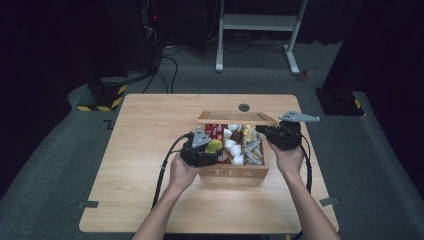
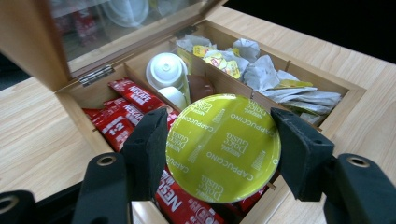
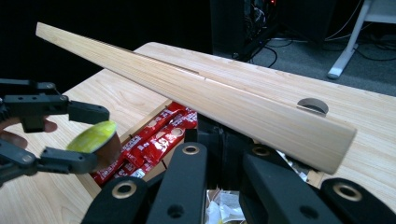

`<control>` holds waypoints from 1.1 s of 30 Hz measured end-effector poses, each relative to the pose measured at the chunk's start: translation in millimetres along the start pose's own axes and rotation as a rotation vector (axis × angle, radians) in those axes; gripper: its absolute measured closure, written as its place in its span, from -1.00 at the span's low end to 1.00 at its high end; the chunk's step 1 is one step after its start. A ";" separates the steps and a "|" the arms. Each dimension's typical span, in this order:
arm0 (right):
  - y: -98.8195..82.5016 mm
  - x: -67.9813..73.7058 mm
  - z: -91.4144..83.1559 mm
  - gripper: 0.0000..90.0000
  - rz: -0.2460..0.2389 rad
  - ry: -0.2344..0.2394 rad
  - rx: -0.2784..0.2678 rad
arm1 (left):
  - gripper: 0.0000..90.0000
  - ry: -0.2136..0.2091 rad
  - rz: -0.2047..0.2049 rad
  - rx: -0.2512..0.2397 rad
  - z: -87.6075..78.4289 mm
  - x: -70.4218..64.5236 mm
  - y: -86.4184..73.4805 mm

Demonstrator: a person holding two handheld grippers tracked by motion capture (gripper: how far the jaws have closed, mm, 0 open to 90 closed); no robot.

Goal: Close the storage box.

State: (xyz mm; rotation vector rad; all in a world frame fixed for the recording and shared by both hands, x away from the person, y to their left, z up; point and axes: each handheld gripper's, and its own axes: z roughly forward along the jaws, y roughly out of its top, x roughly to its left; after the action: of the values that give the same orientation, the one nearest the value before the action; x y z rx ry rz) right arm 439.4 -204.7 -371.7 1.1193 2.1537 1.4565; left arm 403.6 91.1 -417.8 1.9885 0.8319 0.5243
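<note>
Gripping a coffee capsule (image 2: 223,148) by its rim, the left gripper (image 2: 223,151) holds it just above the left end of a wooden tea box (image 1: 233,173) on the table (image 1: 145,150), its two black jaws pressed against opposite edges of the round foil lid. The capsule hangs over a row of red coffee sachets (image 2: 122,112) packed in the box's left compartment; white capsules (image 2: 166,70) and crumpled tea-bag packets (image 2: 280,86) lie in the compartments beyond.

The capsule's lid is a shiny yellow-green disc printed over and over with "Cappuccino" and a brand name; in the right gripper view a brown cup body (image 3: 108,148) shows beneath it. It looks light and fairly stiff at the rim, while the foil face would likely dent or puncture under pressure, and the glossy surface may slip. The rim, where the jaws sit now, seems the safest place to hold it, with a moderate squeeze.

The right gripper (image 1: 272,134) is at the box's right end beside the raised lid (image 3: 196,95), a wooden frame with a glass pane. Its jaws are drawn together as far as they go and appear to hold nothing.
</note>
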 end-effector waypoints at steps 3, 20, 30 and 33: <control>0.2 0.1 0.5 0.99 0.000 0.001 -0.001 | -0.11 0.003 -0.021 -0.010 -6.3 3.4 -2.1; -0.6 1.5 2.2 1.00 -0.001 0.003 0.000 | -0.11 0.029 -0.090 -0.035 -31.0 23.7 -17.1; -0.4 1.9 1.6 1.00 -0.004 0.001 0.003 | -0.11 0.053 -0.106 -0.043 -45.4 33.6 -21.8; -1.0 2.1 1.3 1.00 -0.002 0.003 0.003 | -0.11 0.061 -0.115 -0.047 -48.8 36.6 -24.7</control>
State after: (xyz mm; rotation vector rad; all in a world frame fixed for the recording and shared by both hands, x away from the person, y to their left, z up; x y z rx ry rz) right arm 438.5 -202.5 -372.9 1.1166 2.1591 1.4551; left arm 388.9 155.1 -412.4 1.8770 0.9570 0.5348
